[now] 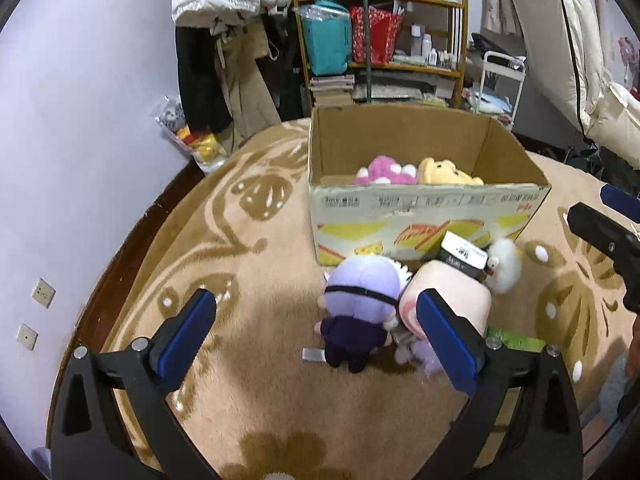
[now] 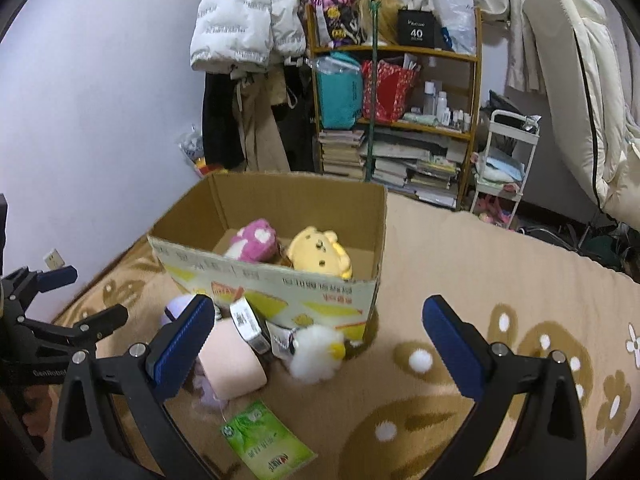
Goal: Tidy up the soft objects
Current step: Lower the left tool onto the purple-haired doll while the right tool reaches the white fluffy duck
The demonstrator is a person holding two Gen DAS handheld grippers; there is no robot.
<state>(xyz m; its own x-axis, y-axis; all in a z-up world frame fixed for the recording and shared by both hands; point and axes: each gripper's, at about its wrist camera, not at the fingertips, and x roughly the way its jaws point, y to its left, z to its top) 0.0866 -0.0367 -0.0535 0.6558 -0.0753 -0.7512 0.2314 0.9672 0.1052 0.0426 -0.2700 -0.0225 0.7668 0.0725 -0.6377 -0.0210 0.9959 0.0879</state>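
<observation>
Left gripper (image 1: 316,332) spread wide, empty, hovering over purple-haired doll (image 1: 360,312) lying on carpet (image 1: 248,264) — pink cushion (image 1: 452,300) touching beside it, white fluffy chick (image 1: 505,266) just beyond. Right gripper (image 2: 320,338) likewise agape, holding nothing. Behind — cardboard box (image 1: 424,216) containing pink plush (image 1: 384,171) and yellow plush (image 1: 444,171).

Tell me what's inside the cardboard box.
Inside the box lie a pink plush and a yellow plush, side by side. The near wall hides the floor in front of them, so anything lying there can't be seen.

Pink cushion (image 2: 232,364) hides purple plush (image 2: 208,394).
</observation>
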